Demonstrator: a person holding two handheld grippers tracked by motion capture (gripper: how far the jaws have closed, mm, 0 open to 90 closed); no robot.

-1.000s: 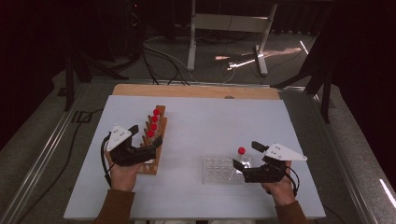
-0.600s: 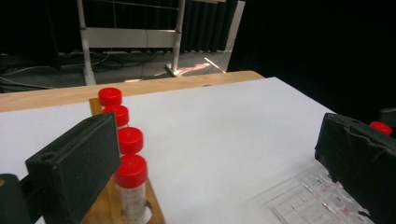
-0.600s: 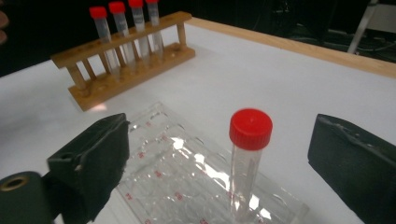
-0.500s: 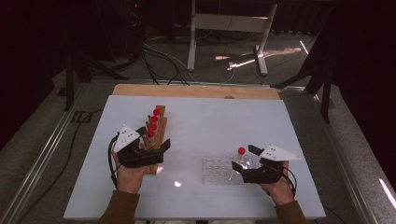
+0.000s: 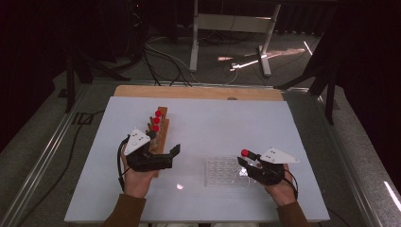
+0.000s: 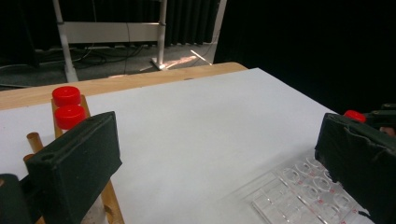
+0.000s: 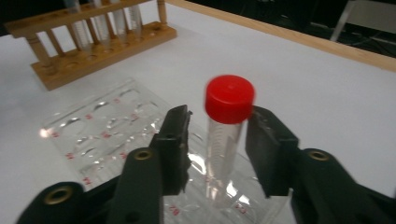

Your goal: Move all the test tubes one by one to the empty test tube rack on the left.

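Right gripper view: right gripper [image 7: 217, 135] jaws closing around red-capped tube [image 7: 225, 135]; left gripper [image 6: 210, 163] jaws wide.

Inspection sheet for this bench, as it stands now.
Surface: white board, bare apart from the job's things.
Job's things: red-capped tube upright over the clear well plate; wooden rack holding more red-capped tubes.
Clutter: nothing seen.
Grippers: left tongs open, nothing between the jaws, beside the rack. Right tongs have just been closing, tube between the jaws, a gap visible on one side.
Cables: one trails from each tongs; floor cables beyond the table.
Surroundings: dark room, metal stand behind.
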